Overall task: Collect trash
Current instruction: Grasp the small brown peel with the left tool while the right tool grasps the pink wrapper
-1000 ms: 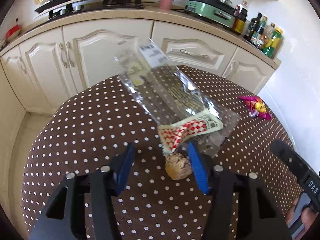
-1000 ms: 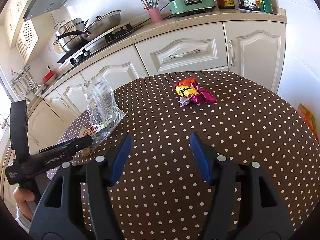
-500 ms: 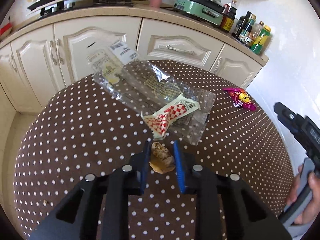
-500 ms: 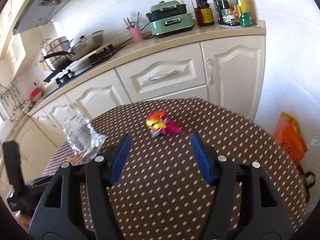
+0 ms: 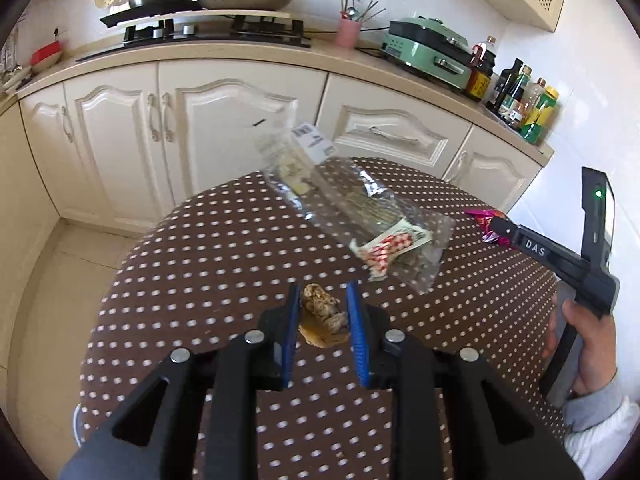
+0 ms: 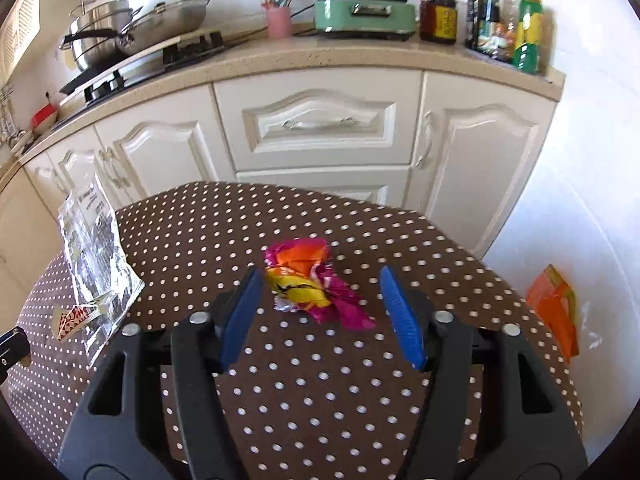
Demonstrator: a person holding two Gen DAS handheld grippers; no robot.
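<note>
The left gripper (image 5: 323, 300) is clamping a brown scrap (image 5: 322, 314) — the right gripper's (image 6: 320, 286) jaws, just closing, are straddling a pink wrapper (image 6: 316, 284), a clear bag (image 5: 360, 208) lying beside.

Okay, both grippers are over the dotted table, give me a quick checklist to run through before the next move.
1. Left gripper shut on the crumpled brown scrap: ok.
2. Scrap lifted clear of the table: cannot tell.
3. Pink and yellow wrapper between the right gripper's jaws: ok.
4. Right jaws, which have just been closing, pressing on the wrapper: not ok, there is a gap on both sides.
5. Clear plastic bag out of both grips: ok.
6. Trash bin in view: not ok.
</note>
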